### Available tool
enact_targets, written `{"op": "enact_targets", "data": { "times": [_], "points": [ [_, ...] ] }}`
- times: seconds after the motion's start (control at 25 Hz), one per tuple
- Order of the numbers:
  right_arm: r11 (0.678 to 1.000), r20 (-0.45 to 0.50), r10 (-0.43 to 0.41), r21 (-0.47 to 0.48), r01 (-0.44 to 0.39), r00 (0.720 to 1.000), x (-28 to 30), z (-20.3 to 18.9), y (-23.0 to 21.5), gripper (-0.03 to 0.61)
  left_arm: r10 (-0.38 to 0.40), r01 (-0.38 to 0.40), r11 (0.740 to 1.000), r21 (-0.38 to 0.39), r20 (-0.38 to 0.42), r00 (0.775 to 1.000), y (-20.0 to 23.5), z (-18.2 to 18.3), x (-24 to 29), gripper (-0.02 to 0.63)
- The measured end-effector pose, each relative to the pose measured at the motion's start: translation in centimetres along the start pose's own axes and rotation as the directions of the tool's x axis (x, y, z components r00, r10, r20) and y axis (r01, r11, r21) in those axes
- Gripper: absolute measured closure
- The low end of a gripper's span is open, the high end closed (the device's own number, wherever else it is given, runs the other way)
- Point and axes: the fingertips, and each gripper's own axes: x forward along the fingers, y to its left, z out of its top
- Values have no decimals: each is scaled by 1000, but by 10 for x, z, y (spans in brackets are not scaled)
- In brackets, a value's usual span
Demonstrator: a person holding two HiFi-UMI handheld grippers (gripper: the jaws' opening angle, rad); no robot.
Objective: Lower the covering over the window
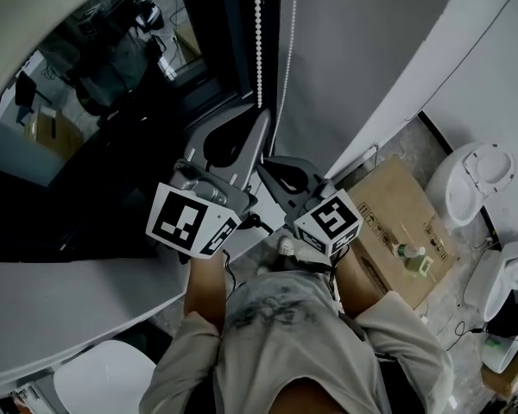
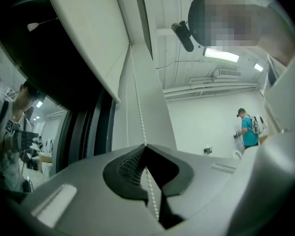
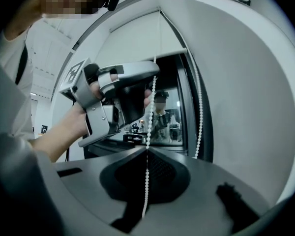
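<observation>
Clenching bead chain [image 2: 136, 97] w/ left claw [image 2: 146, 145] & right claw [image 3: 148, 149], pulling step; next probably needing steady downward tug, lowering blind [image 2: 88, 28].

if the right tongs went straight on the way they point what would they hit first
Most likely the left tongs, shut on the same bead chain just ahead, though depth is hard to judge.

white wall [image 1: 371, 50] beside a dark window [image 1: 78, 145], pale sill [image 1: 60, 309] below. cardboard box [image 1: 388, 210] on speckled grey floor [image 1: 453, 304], white toilet-shaped fixtures [image 1: 476, 175] near it. strip ceiling light [image 2: 221, 56] above a white far wall [image 2: 201, 127].
</observation>
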Motion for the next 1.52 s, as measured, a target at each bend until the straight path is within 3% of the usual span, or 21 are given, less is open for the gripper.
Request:
{"op": "enact_targets", "data": {
  "times": [0.32, 0.52, 0.96, 1.24, 1.28, 1.36, 1.52],
  "points": [
    [1000, 4, -17, -21, 17, 1000, -5, 4, 0, 560, 5, -5, 1000, -27, 11, 1000, 4, 2, -6, 606],
    [998, 26, -36, -42, 37, 999, -14, 20, -1, 560, 1, -3, 999, -41, -30, 1000, 4, -13, -11, 606],
    [998, 151, -44, -41, 50, 987, -43, 68, -3, 560, 18, -19, 999, -40, -29, 999, 5, -15, -18, 606],
    [994, 189, -73, -65, 87, 979, -55, 87, -12, 560, 16, -22, 998, -63, -86, 996, 1, -45, -23, 606],
    [994, 188, -78, -63, 91, 979, -57, 87, -14, 557, 17, -23, 998, -63, -92, 996, 0, -48, -23, 606],
    [994, 188, -82, -55, 94, 979, -62, 88, -18, 486, 20, -27, 997, -70, -102, 995, 0, -53, -24, 606],
    [993, 206, -84, -59, 99, 975, -63, 96, -20, 466, 19, -30, 997, -78, -134, 991, -3, -68, -27, 606]
  ]
}}
